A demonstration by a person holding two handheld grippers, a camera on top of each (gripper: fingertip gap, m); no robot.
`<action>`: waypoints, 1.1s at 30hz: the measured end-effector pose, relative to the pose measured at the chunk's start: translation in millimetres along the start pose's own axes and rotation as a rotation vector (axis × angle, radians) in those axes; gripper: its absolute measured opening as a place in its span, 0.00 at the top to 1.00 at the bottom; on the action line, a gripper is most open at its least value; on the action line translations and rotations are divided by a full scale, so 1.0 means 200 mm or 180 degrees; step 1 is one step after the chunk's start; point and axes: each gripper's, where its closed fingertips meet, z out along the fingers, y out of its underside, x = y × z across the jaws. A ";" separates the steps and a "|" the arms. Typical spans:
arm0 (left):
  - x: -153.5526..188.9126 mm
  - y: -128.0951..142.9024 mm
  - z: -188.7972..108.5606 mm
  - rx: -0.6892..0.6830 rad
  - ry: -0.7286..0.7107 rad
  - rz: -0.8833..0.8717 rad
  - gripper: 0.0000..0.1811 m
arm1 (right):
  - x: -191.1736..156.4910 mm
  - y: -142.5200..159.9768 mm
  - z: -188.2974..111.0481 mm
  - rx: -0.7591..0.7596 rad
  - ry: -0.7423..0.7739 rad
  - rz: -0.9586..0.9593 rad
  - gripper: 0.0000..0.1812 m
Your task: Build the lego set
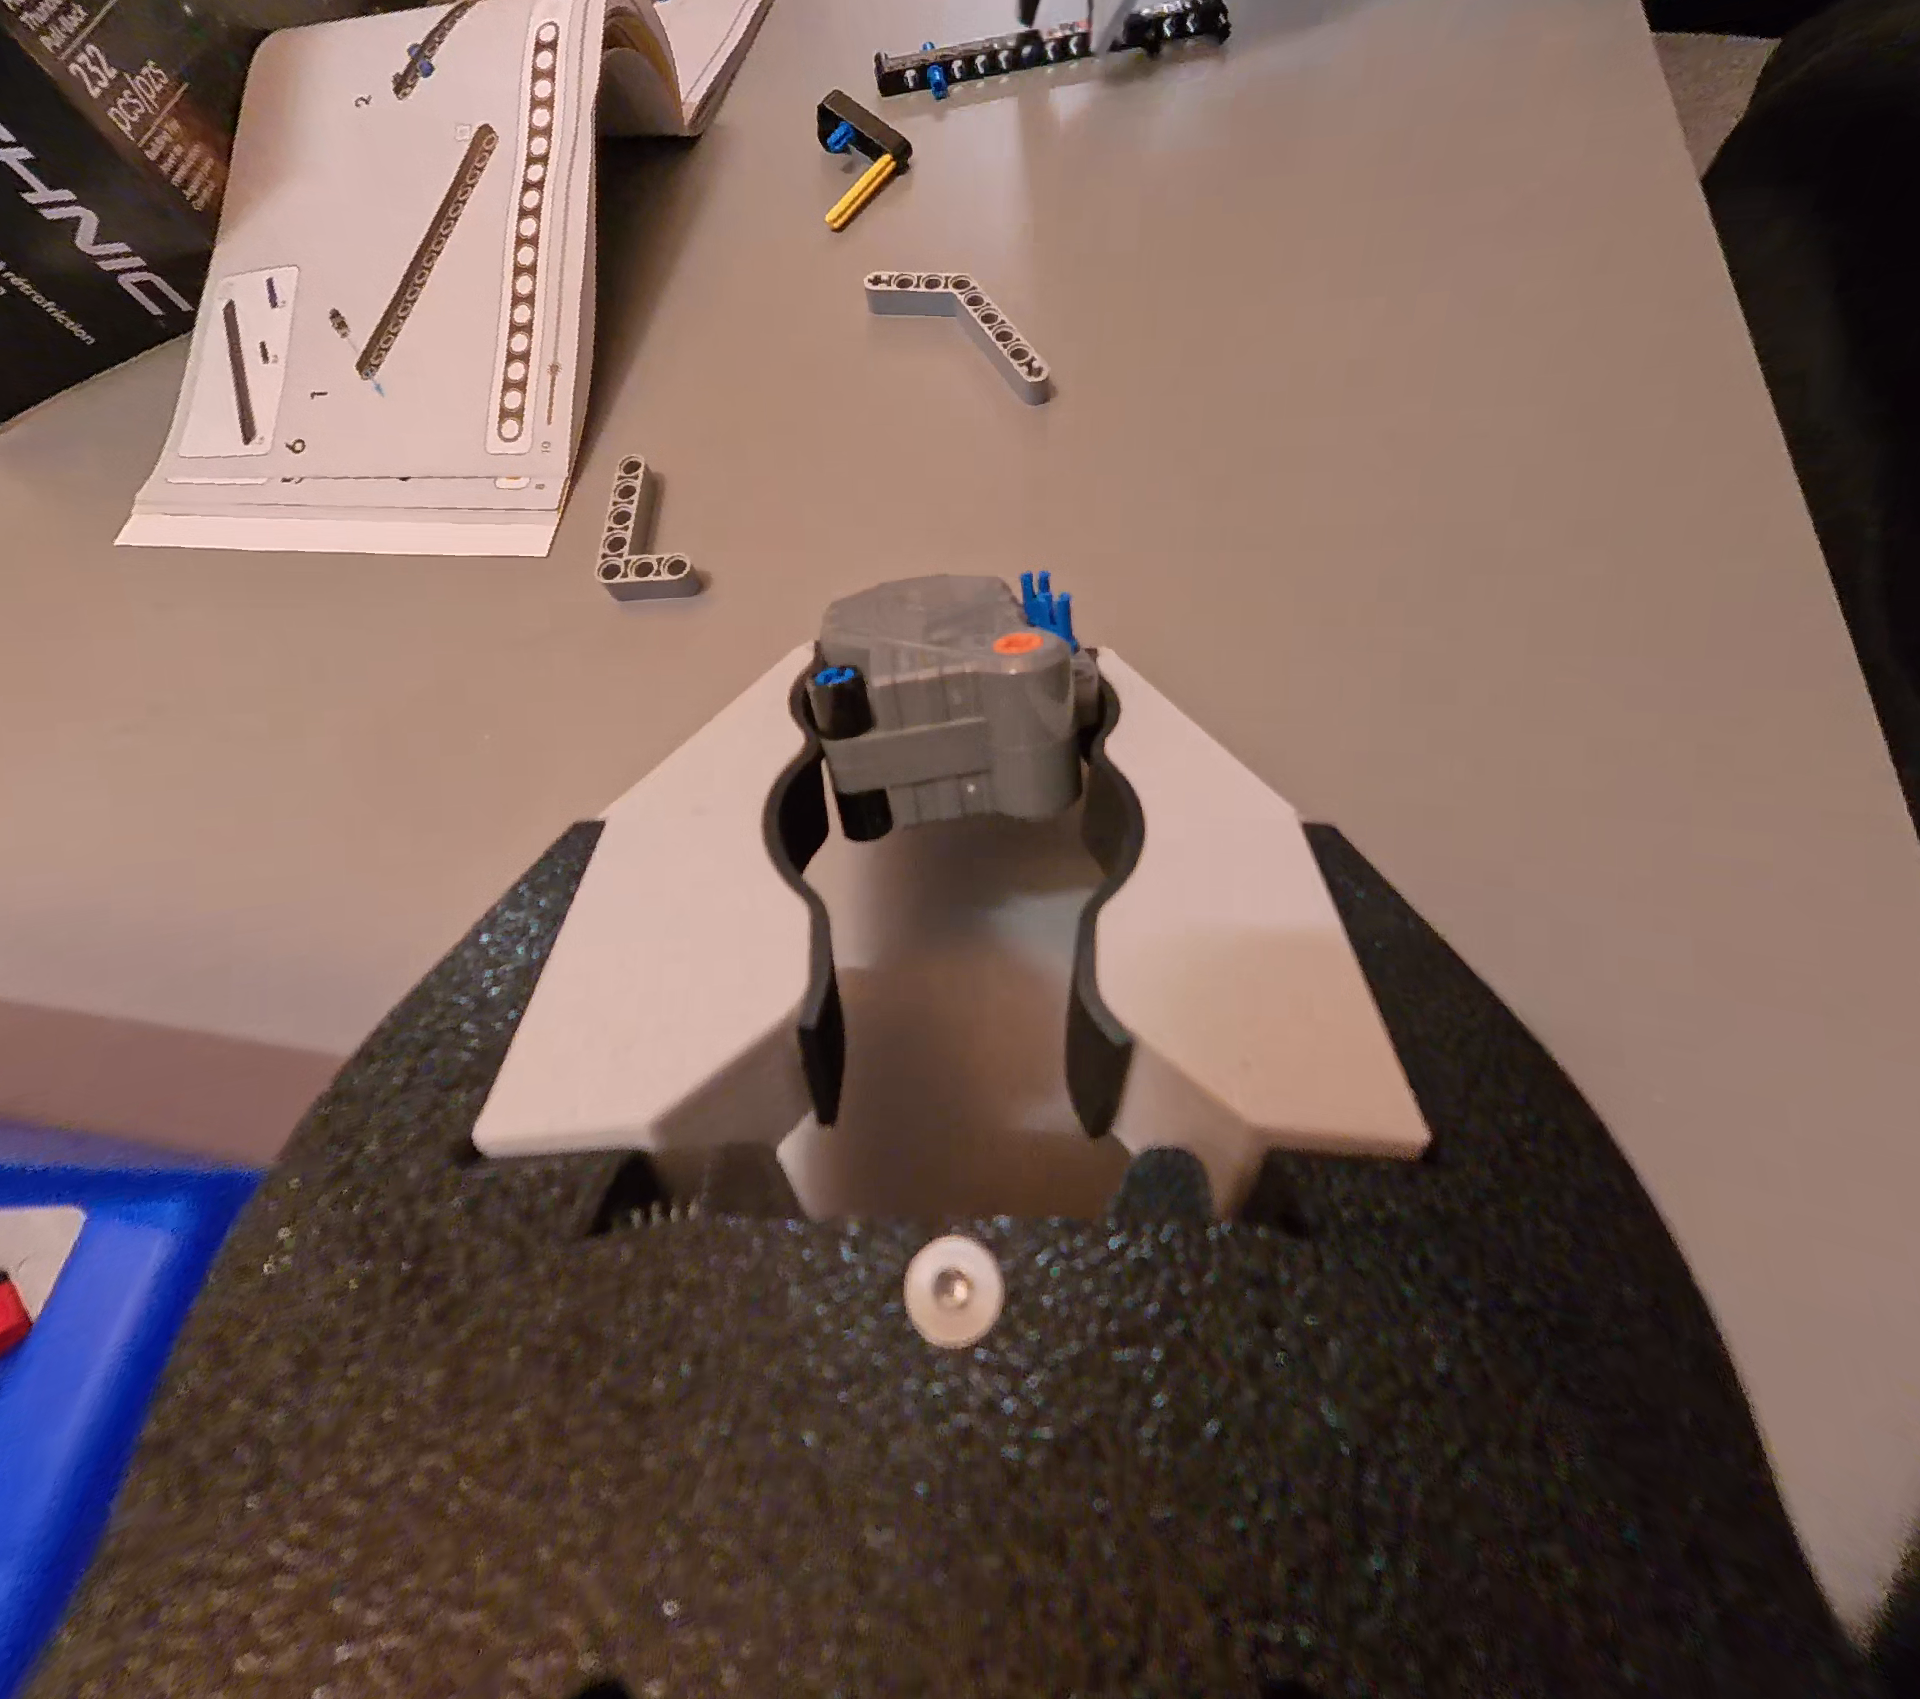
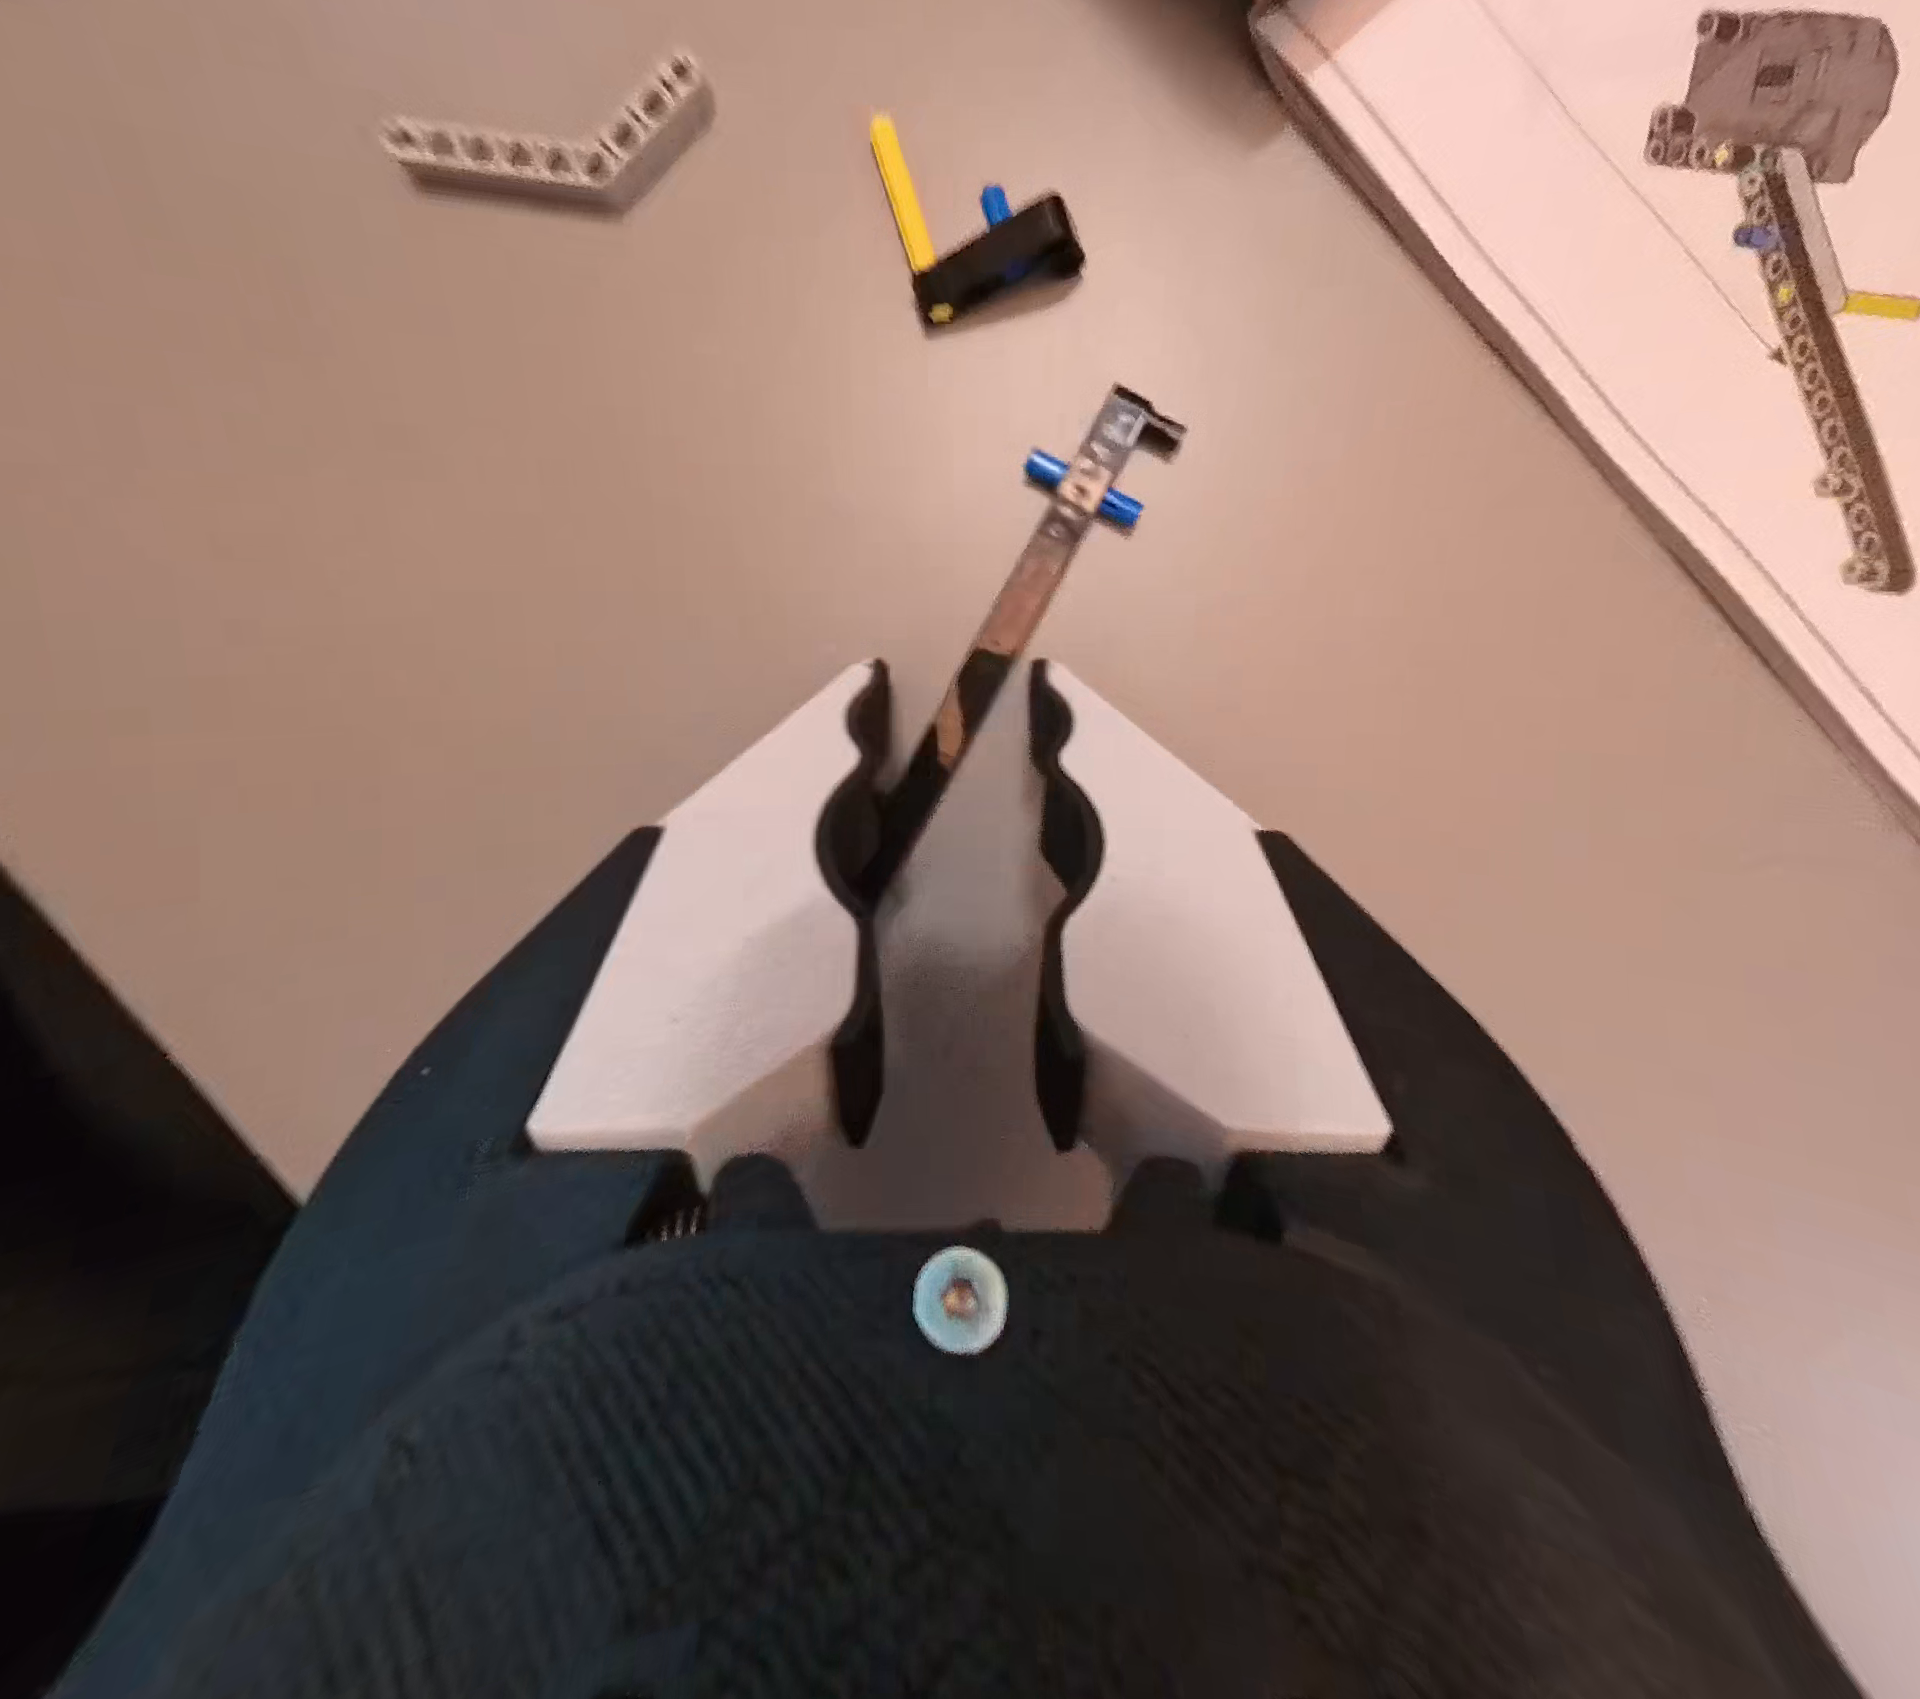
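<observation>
Grey plastic fills the left gripper [image 1: 951, 693]: its fingers are closing part-way around a chunky grey motor block [image 1: 951, 699], which is carrying an orange hub on top, blue pins at its far corner and a black connector on its near-left side. The block is hanging just over the grey table [image 1: 1351, 506].

The right gripper [image 2: 958, 693] is standing over the long black beam [image 2: 1039, 579], jaws narrowly parted; the beam is passing between the tips, leaning against the left finger with a gap on the other side, so a firm grip cannot be told. A blue pin [image 2: 1084, 488] is crossing the beam near its far end.

Between the two grippers, loose parts are lying well apart: a small black piece with a yellow axle [image 1: 864, 158], a pale angled beam [image 1: 961, 324] and a grey L-shaped beam [image 1: 636, 543]. The open instruction booklet [image 1: 416, 278] is lying to the left, beside the dark set box [image 1: 156, 39]. A blue bin [image 1: 94, 1337] is showing at the near-left edge.
</observation>
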 end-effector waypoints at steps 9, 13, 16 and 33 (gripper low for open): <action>0.00 -0.01 -0.01 0.0042 -0.0012 0.0002 0.76 | 0.31 -0.17 -0.05 0.0583 0.0547 0.0371 0.97; 0.00 0.00 0.00 -0.0026 0.0005 0.0014 0.76 | 0.51 -0.21 0.00 0.0625 0.0612 0.0812 0.97; 0.00 0.00 0.00 -0.0021 0.0003 0.0025 0.76 | 0.52 -0.19 0.05 0.0429 0.0615 0.0801 0.86; 0.01 -0.01 -0.01 0.0037 0.0030 -0.0002 0.76 | 0.40 -0.65 0.09 0.0939 0.0996 -0.1033 0.64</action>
